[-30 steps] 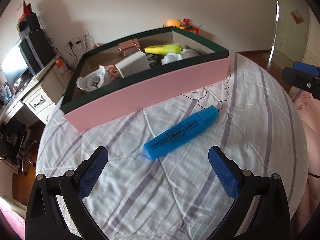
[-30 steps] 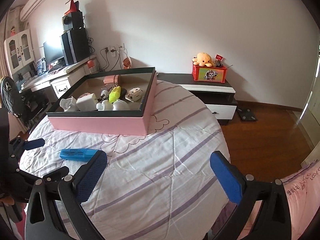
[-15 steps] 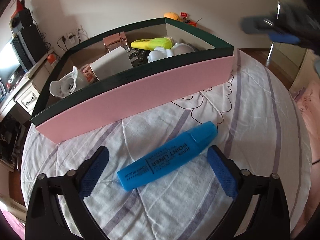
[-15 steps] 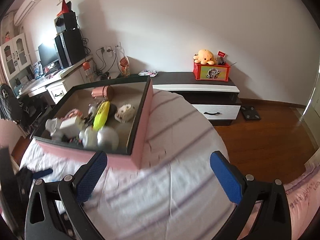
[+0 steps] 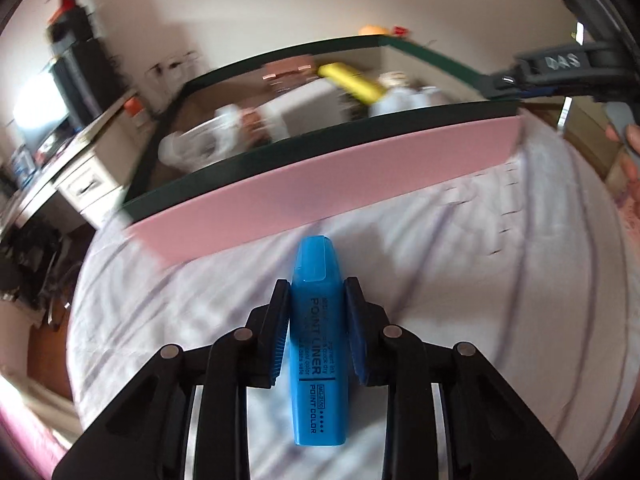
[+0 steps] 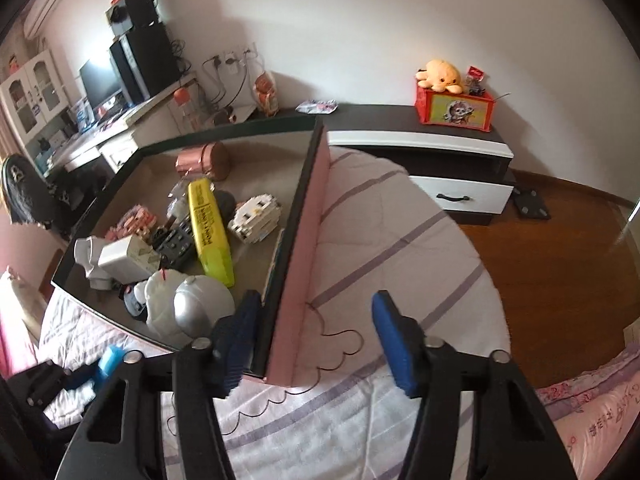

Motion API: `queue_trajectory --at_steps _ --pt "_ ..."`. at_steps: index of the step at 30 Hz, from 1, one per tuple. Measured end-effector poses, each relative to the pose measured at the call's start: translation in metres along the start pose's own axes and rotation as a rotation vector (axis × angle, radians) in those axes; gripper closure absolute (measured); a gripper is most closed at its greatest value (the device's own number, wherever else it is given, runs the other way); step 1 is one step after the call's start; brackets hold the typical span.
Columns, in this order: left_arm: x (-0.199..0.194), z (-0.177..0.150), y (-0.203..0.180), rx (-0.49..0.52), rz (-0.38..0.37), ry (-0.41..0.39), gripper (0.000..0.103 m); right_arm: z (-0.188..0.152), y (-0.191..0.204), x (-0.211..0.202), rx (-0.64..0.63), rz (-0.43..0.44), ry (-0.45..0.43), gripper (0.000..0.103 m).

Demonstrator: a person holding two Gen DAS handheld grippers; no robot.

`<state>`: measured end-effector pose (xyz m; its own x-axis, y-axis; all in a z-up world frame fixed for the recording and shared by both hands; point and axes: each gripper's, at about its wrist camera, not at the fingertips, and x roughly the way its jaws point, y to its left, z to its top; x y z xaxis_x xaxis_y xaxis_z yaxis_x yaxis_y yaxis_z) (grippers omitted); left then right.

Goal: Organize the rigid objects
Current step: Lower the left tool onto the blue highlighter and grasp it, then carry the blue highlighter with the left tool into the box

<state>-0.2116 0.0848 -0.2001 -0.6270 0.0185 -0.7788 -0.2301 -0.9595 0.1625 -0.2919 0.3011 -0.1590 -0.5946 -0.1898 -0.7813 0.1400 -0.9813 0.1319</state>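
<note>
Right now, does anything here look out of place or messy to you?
Only the blue highlighter sits outside the pink box, on the striped bedcover, with the left gripper closed on it. Inside the box things lie jumbled: the yellow highlighter rests slantwise across other items. The right gripper straddles the box's wall, open.

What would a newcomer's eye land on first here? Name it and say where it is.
First, the bright blue highlighter in the middle of the left wrist view, pinched between the left tool above the striped bedspread. Next, the big pink box behind it, crowded with small things, a yellow highlighter lying among them. The right tool is open, straddling the box's near corner wall.
</note>
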Motion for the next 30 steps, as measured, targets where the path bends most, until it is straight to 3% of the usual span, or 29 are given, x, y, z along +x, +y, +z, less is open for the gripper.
queue_trajectory --at_steps 4,12,21,30 --pt "-0.001 -0.009 0.03 -0.048 0.05 0.015 0.076 -0.001 0.007 0.007 -0.02 0.011 0.018 0.063" --pt "0.004 -0.02 0.076 -0.113 0.136 0.027 0.076 -0.001 0.011 0.008 -0.021 0.006 0.023 0.066" --pt "0.004 -0.022 0.093 -0.168 0.113 0.008 0.076 0.002 0.012 0.011 -0.033 -0.015 0.03 0.067" --pt "-0.015 -0.012 0.112 -0.199 0.101 -0.041 0.076 0.005 0.022 0.02 -0.068 -0.018 0.057 0.087"
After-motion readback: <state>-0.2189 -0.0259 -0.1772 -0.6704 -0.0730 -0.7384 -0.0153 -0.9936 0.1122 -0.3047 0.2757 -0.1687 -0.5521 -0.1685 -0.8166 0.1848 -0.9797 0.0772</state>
